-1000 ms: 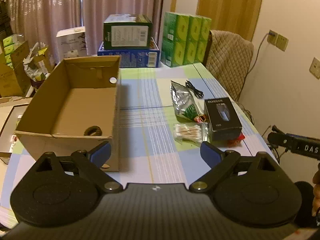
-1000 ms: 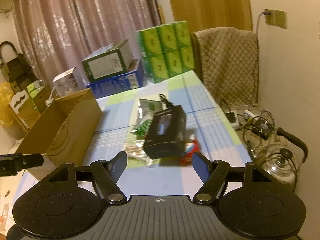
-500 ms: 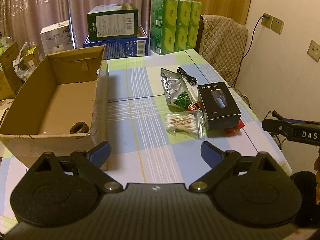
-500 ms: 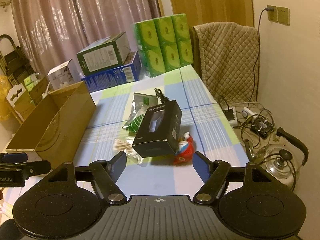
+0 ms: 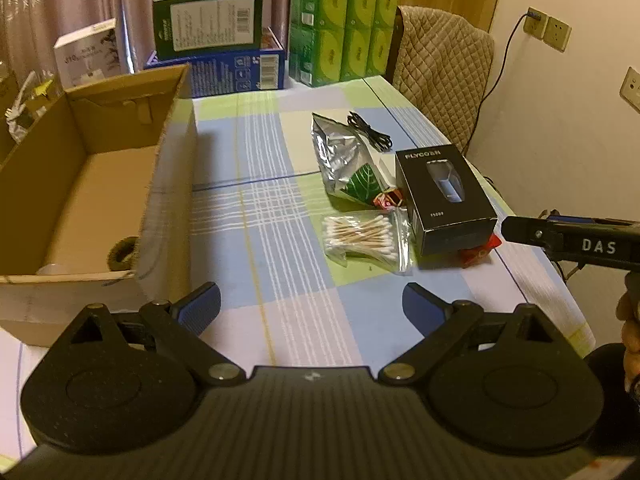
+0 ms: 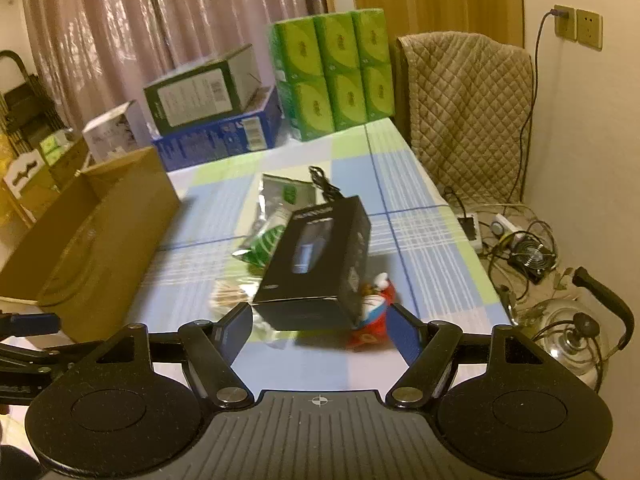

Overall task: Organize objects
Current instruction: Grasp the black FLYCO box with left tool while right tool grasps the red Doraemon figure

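Observation:
A black shaver box (image 5: 446, 196) (image 6: 316, 264) lies on the checked tablecloth with a red toy figure (image 6: 372, 312) (image 5: 478, 252) against its near right corner. Beside it lie a bag of cotton swabs (image 5: 364, 236), a silver foil pouch (image 5: 344, 160) (image 6: 280, 208) and a black cable (image 5: 370, 134). An open cardboard box (image 5: 80, 184) (image 6: 88, 240) stands on the left, with a brown ring (image 5: 120, 256) inside. My right gripper (image 6: 320, 330) is open, its fingers flanking the shaver box's near end. My left gripper (image 5: 312, 304) hangs open above bare cloth. The right gripper's arm (image 5: 568, 240) shows at the left view's right edge.
Stacked green and blue boxes (image 5: 212, 40) and green tissue packs (image 5: 344, 28) line the table's far end. A quilted chair (image 6: 464, 112) stands at the right. Cables, a small fan (image 6: 532, 258) and a glass kettle (image 6: 572, 340) lie on the floor beyond the table's right edge.
My right gripper has moved forward and down towards the shaver box, which now sits between its fingertips. The left gripper has shifted right and drawn back a little from the cardboard box.

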Tool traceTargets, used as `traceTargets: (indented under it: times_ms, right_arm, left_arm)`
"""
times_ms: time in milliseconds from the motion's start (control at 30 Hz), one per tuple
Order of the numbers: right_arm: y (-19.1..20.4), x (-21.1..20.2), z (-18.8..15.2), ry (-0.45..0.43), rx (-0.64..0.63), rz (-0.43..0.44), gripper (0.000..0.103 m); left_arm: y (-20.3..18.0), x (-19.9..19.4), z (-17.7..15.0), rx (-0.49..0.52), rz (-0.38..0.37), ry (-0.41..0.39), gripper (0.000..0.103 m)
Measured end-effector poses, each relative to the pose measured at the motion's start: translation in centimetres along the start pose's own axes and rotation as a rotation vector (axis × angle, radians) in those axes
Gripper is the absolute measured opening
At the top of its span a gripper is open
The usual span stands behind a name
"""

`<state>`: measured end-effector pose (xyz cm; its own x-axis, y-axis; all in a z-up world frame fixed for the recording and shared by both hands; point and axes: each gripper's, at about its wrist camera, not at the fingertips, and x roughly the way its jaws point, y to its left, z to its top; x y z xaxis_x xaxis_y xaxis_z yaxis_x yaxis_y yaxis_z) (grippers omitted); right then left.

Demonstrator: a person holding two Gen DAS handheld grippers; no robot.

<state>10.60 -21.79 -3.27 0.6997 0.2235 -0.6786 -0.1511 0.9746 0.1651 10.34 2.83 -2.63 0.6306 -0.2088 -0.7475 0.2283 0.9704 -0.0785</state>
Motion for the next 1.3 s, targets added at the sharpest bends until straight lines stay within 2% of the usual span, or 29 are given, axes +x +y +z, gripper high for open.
traceTargets:
  times_ms: [200,333,733,933,1300]
  right_arm:
    - [-2.4,1.0,0.0,-0.025,0.055,-0.035,0.071]
    - [-4.1,1.8,0.3,0.004,0.072,-0.067,0.071]
    - [-7.6,3.0,0.4,0.088,0.028,-0.069,0.071]
    - [-8.3,3.6,1.0,0.132,-0.031,-0.037,0.071]
    - [-8.9,4.6,0.8,0.17,-0.081,0.026,0.07]
  left_arm:
    - [-0.3,2.2,0.4,0.0,-0.015,0.024,0.096]
    - [-1.0,3.5,1.4,-0.005,-0.039,0.031,0.096]
    - [-6.5,8.1,6.1,-0.06,-0.202,0.066,0.094]
    - [-9.3,11.0,7.4,-0.05,-0.229,0.109,0.092]
    - [-11.4,15.0,9.5,0.027,-0.202,0.19,0.079]
